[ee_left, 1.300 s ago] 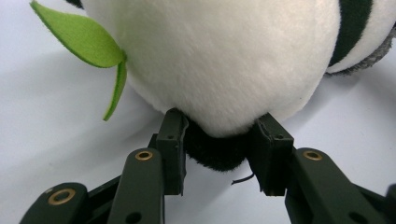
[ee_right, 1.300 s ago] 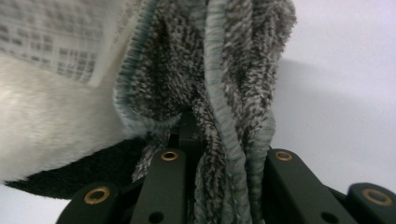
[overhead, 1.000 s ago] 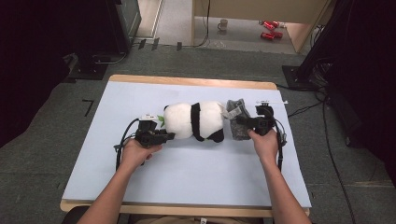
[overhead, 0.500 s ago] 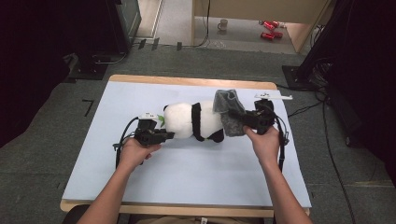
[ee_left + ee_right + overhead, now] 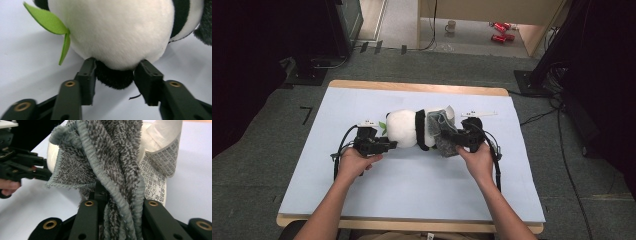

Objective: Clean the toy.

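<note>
While the black-and-white plush panda (image 5: 408, 128) lies on its side mid-way across the pale blue tabletop (image 5: 412, 185), the left tool (image 5: 116, 75) sits at its head end. Its jaws have just been opening and now flank a black plush ear (image 5: 113, 77), seemingly without pinching it (a green felt leaf (image 5: 51, 25) pokes out nearby). The right tool (image 5: 117, 202) is clenched on grey fuzzy fabric (image 5: 110, 157) at the panda's other end, beside a printed label (image 5: 160, 167).

Right claw (image 5: 120, 202) clamps grey towel (image 5: 112, 160) beside printed label (image 5: 160, 167)
</note>
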The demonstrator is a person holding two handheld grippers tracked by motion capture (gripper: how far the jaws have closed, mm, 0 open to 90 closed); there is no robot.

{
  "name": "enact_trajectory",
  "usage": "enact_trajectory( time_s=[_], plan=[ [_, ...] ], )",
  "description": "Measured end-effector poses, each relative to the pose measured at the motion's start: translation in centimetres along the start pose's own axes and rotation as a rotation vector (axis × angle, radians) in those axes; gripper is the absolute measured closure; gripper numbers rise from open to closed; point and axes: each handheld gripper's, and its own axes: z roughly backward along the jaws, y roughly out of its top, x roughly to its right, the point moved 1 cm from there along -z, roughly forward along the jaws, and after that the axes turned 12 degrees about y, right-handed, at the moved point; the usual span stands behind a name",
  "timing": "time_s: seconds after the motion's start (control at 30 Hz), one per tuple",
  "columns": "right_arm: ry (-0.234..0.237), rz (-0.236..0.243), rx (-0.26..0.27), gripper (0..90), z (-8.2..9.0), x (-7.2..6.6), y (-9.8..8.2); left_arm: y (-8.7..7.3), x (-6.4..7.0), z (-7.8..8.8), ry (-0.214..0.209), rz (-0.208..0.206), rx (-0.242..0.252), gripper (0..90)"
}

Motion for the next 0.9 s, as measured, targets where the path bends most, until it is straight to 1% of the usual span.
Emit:
enact_trajectory(
  time_s=[0.03, 0.07, 0.1, 0.13, 0.2, 0.23, 0.3, 0.33, 0.37, 0.4, 0.43, 0.5, 0.53, 0.57, 0.6, 0.63, 0.67, 0.7, 0.73, 0.77, 0.8, 0.83, 0.87, 0.9],
  plan=[
    [0.0, 0.004, 0.007, 75.2, -0.2, 0.1, 0.1, -0.1, -0.1, 0.2, 0.005, -0.019, 0.019, 48.0],
    [0.001, 0.005, 0.014, 75.3, -0.3, 0.1, 0.2, -0.1, -0.2, 0.5, 0.002, -0.024, 0.043, 46.0],
    [0.002, 0.011, 0.018, 75.3, -0.4, 0.1, 0.4, -0.1, -0.3, 0.8, -0.002, -0.025, 0.063, 44.3],
    [0.002, 0.011, 0.018, 75.3, -0.4, 0.1, 0.4, -0.1, -0.3, 0.8, -0.002, -0.025, 0.063, 42.6],
    [-0.007, 0.023, 0.02, 75.3, -0.7, 0.0, 1.1, -0.2, -0.9, 1.4, -0.018, -0.019, 0.104, 40.5],
    [-0.012, 0.028, 0.02, 75.2, -0.8, 0.0, 1.4, -0.3, -1.0, 1.5, -0.023, -0.018, 0.115, 39.2],
    [-0.016, 0.029, 0.017, 75.2, -0.9, 0.1, 2.0, -0.3, -1.1, 1.5, -0.031, -0.016, 0.124, 37.1],
    [-0.013, 0.029, 0.02, 75.2, -1.0, 0.2, 2.2, -0.3, -1.3, 1.4, -0.06, -0.008, 0.143, 36.1],
    [-0.013, 0.029, 0.02, 75.2, -1.0, 0.2, 2.2, -0.3, -1.3, 1.4, -0.06, -0.008, 0.143, 35.2],
    [-0.008, 0.021, 0.025, 74.9, -1.3, 0.4, 2.8, -0.2, -1.4, 1.4, -0.079, -0.016, 0.157, 34.6],
    [-0.003, 0.02, 0.027, 74.8, -1.4, 0.5, 3.0, 0.0, -1.4, 1.4, -0.068, -0.025, 0.158, 34.2],
    [-0.001, 0.019, 0.03, 74.5, -1.5, 0.6, 3.3, 0.1, -1.5, 1.3, -0.068, -0.027, 0.164, 32.7],
    [-0.001, 0.019, 0.032, 74.4, -1.7, 0.9, 3.7, 0.4, -1.5, 1.3, -0.065, -0.044, 0.175, 32.5],
    [-0.001, 0.019, 0.032, 74.4, -1.7, 0.9, 3.7, 0.4, -1.5, 1.3, -0.065, -0.044, 0.175, 32.5],
    [0.005, 0.013, 0.034, 74.4, -1.8, 1.3, 4.0, 0.5, -1.5, 1.3, -0.059, -0.063, 0.184, 32.6],
    [0.005, 0.013, 0.034, 74.4, -1.8, 1.3, 4.0, 0.6, -1.5, 1.3, -0.062, -0.087, 0.201, 32.6],
    [0.012, 0.005, 0.039, 74.4, -2.0, 1.7, 4.3, 0.9, -1.3, 1.3, -0.089, -0.135, 0.243, 33.2],
    [0.012, 0.005, 0.039, 74.4, -2.0, 1.7, 4.3, 0.9, -1.3, 1.3, -0.089, -0.135, 0.243, 33.3],
    [0.014, -0.002, 0.036, 74.4, -2.0, 1.9, 4.5, 1.2, -0.9, 1.2, -0.075, -0.184, 0.248, 33.4],
    [0.016, -0.003, 0.036, 74.4, -2.1, 2.1, 4.6, 1.3, -0.8, 1.1, -0.068, -0.197, 0.234, 33.5],
    [0.016, -0.001, 0.032, 74.3, -2.1, 2.1, 4.7, 1.3, -0.7, 0.9, -0.044, -0.219, 0.224, 33.4],
    [0.016, -0.001, 0.032, 74.3, -2.1, 2.1, 4.7, 1.3, -0.7, 0.9, -0.044, -0.219, 0.224, 33.3],
    [0.016, 0.003, 0.028, 74.3, -2.1, 2.2, 4.8, 1.3, -0.8, 0.7, -0.022, -0.236, 0.223, 33.3],
    [0.016, 0.003, 0.028, 74.3, -2.1, 2.2, 4.8, 1.3, -0.8, 0.4, -0.013, -0.239, 0.223, 33.3]
  ],
)
